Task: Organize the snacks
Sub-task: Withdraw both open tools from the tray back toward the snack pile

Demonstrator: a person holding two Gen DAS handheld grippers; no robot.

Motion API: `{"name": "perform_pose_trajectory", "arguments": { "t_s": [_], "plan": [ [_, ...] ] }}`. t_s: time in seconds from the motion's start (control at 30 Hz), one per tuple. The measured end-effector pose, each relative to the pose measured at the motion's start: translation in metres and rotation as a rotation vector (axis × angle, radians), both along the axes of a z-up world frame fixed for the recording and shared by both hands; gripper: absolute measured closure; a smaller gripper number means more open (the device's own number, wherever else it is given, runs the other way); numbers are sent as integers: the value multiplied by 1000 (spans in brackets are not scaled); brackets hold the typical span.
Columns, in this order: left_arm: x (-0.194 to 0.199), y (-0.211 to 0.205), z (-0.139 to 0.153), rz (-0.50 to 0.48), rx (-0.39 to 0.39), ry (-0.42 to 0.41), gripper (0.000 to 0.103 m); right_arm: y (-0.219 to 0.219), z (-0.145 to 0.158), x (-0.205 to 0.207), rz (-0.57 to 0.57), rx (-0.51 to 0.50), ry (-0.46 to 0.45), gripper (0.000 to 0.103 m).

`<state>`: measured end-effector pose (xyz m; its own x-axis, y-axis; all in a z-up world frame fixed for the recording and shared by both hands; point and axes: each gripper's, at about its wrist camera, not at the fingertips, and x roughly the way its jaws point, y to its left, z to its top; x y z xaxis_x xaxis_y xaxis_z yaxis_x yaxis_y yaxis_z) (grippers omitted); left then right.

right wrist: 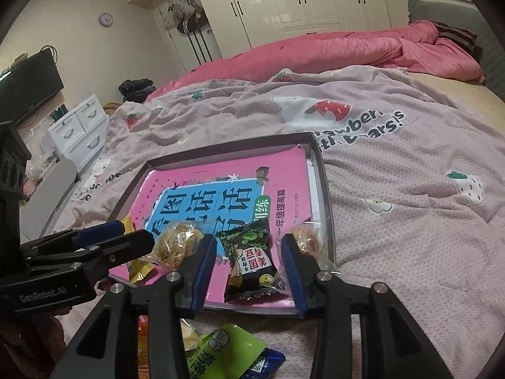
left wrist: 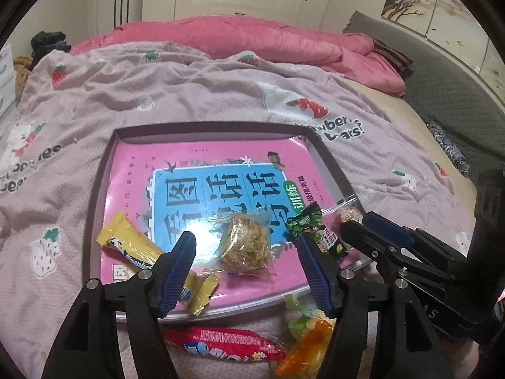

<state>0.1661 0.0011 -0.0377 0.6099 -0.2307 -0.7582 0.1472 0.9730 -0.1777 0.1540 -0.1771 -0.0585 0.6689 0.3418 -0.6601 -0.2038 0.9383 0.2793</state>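
Note:
A shallow grey tray [left wrist: 104, 170] [right wrist: 322, 170] lies on the bed with a pink book [left wrist: 176, 154] [right wrist: 202, 177] inside. On the book lie a yellow candy bar [left wrist: 129, 243], a clear-wrapped crumbly cake [left wrist: 246, 243] [right wrist: 176, 246], a dark green snack packet [left wrist: 318, 230] [right wrist: 249, 259] and a small clear-wrapped sweet [left wrist: 347, 214] [right wrist: 304, 240]. My left gripper [left wrist: 246, 246] is open around the cake, just above it. My right gripper [right wrist: 249, 252] is open, its fingers on either side of the green packet. Neither holds anything.
Loose snacks lie on the bedspread in front of the tray: a red packet [left wrist: 221, 344], an orange and green bag [left wrist: 309, 341], a lime green packet [right wrist: 221, 350] and a blue one [right wrist: 265, 363]. A pink duvet [left wrist: 240, 38] is heaped behind. White drawers [right wrist: 79, 129] stand left.

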Motion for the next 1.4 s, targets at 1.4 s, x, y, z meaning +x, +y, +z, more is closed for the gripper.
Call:
{"name": "perform_pose_trajectory", "arguments": {
  "t_s": [1.4],
  "plan": [
    [-55, 22, 58, 43, 8, -86, 27, -26, 66, -51, -65, -7, -179, 28]
  ]
}}
